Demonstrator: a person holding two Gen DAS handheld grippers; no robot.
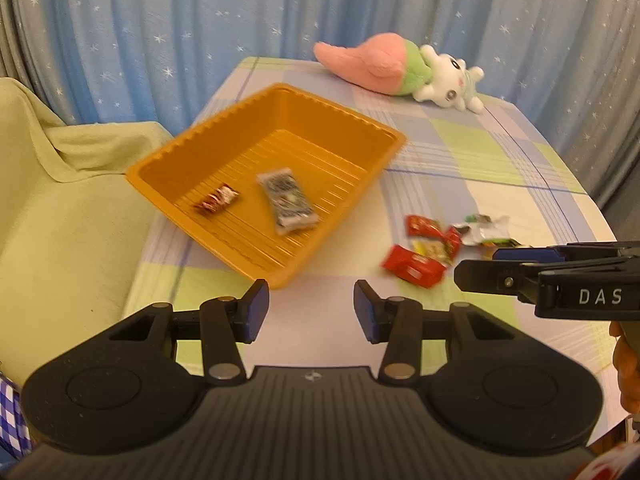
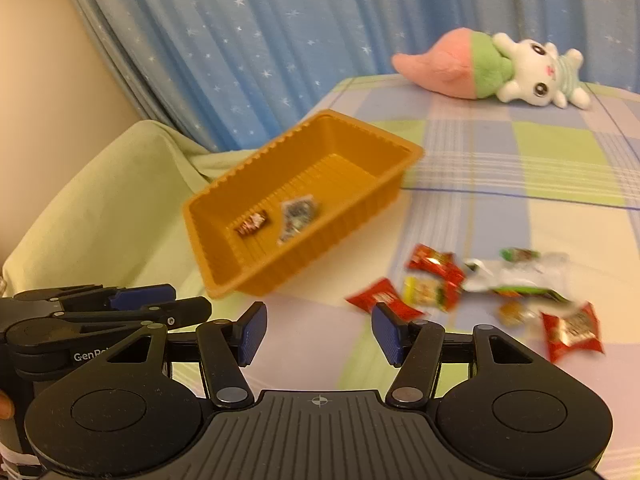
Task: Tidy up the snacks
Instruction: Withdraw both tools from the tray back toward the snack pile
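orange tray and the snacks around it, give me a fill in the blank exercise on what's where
1. The orange tray already holds ____ snack packets.
2. The other snacks lie loose on the checked ____, outside the tray.
3. Nothing sits between the blue pads of the left tool or the right tool; both are ____.
4. At the table's far edge, near the blue curtain, lies a plush ____.

Missing words: two; tablecloth; empty; toy
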